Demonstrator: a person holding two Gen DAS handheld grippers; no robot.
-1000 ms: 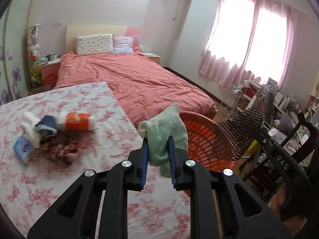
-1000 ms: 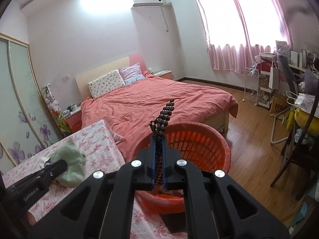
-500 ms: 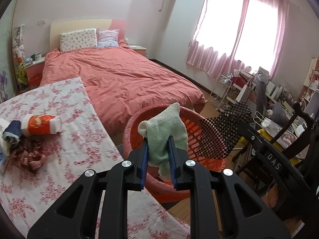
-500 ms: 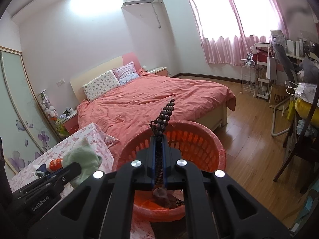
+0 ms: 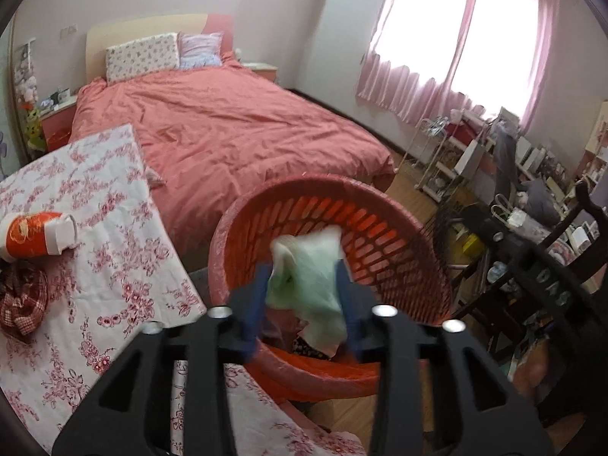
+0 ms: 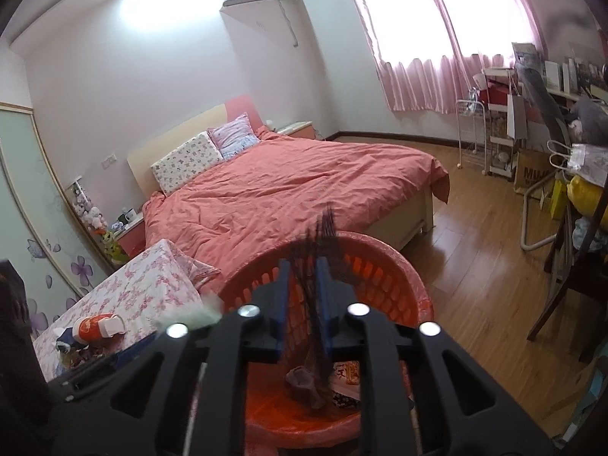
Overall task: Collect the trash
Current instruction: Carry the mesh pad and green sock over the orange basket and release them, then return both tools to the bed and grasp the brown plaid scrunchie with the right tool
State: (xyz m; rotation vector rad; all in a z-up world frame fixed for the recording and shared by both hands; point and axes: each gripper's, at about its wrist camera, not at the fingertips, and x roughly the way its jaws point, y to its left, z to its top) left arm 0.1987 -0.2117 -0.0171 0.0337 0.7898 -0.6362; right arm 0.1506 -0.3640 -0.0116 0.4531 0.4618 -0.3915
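- Releasing both loads over the orange laundry basket (image 5: 380, 228) is where I judge myself to be: each claw sits above its open mouth, so this drop is nearly finished.
- My left claw (image 5: 304, 296) has just been opening; its blue pads stand apart with the pale green sock (image 5: 307, 277) blurred between them, apparently loose and slipping down into the basket rather than pinched.
- My right claw (image 6: 304, 296) has also just been opening, by a smaller gap. The black mesh cloth (image 6: 315, 266) hangs between the pads, streaked with blur; I read it as let go and falling, though whether a pad touches it I cannot tell for sure.
- Already in the basket, as the right wrist view shows: a dark crumpled piece (image 6: 304, 380) and a printed wrapper (image 6: 347, 372) on the bottom. So some collecting is done.
- Left to do: the floral counter (image 5: 114, 266) beside the basket carries an orange and white tube (image 5: 38, 233) lying on its side and a red checked cloth (image 5: 22, 300) near it. The right wrist view also shows something dark blue (image 6: 66, 338) next to the tube.
- My judgement: about midway, with at least one more trip back to the counter ahead.
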